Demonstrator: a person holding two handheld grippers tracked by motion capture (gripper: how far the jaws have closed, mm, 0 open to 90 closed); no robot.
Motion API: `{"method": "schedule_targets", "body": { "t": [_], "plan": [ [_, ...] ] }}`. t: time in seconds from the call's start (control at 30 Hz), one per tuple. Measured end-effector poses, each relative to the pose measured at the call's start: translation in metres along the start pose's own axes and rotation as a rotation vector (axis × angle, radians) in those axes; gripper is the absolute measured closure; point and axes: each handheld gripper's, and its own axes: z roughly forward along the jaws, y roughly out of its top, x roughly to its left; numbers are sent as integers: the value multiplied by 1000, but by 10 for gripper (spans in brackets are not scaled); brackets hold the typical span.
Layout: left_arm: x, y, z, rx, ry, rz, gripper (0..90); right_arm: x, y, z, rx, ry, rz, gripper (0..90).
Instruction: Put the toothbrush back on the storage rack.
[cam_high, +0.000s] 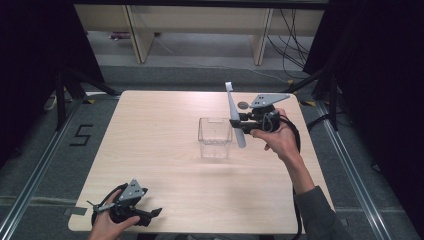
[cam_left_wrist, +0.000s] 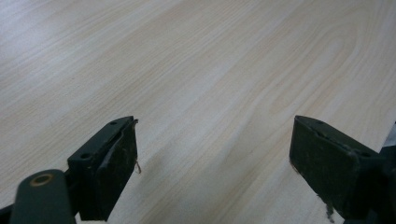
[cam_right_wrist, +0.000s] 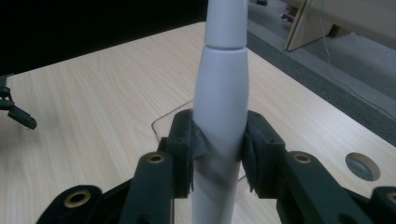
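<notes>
Right hand-held gripper (cam_right_wrist: 219, 154) clamped around upright white toothbrush (cam_right_wrist: 222, 93).

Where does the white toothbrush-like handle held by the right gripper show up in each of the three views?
High view: the white handle stands nearly upright right of centre, clamped by the right gripper, beside the clear container.
Left gripper view: not in it; open jaws over bare table.
Right gripper view: centre, rising between the shut jaws.
Shared landmark: the table's round hole.
</notes>
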Motion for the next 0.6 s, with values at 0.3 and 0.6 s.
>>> {"method": "schedule_targets", "body": {
  "t": [0.3,0.6],
  "plan": [
    [0,0,0,-2,0,-5,148,4,14,3,-2,9,-9,670],
    [0,0,0,-2,0,-4,149,2,26,14,3,10,-21,670]
  ]
}}
